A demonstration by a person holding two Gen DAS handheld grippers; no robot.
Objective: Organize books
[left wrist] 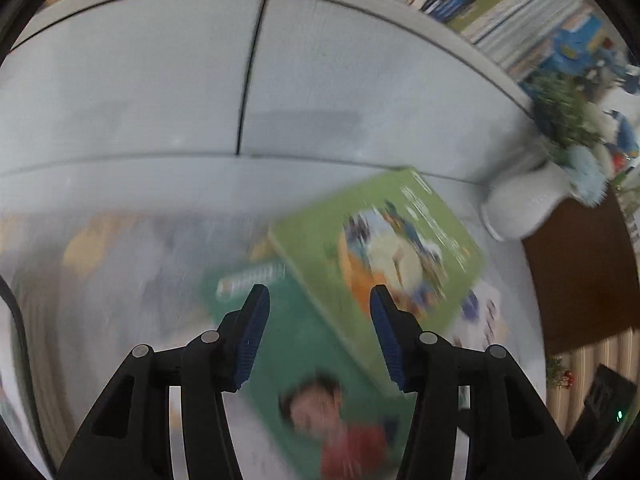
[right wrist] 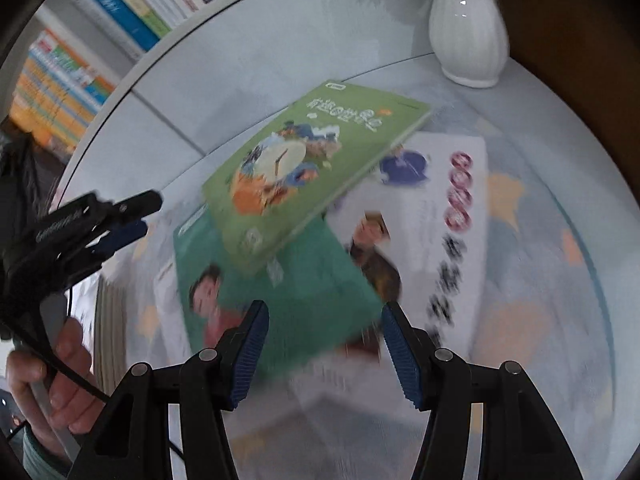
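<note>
Three overlapping books [right wrist: 320, 216], light-green one [right wrist: 308, 160] uppermost, apparently slanted.

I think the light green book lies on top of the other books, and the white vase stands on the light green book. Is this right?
Not quite. The light green book does lie on top of the other books, but the white vase stands on the table beyond it, apart from the book. The right wrist view shows the gap between them.
</note>
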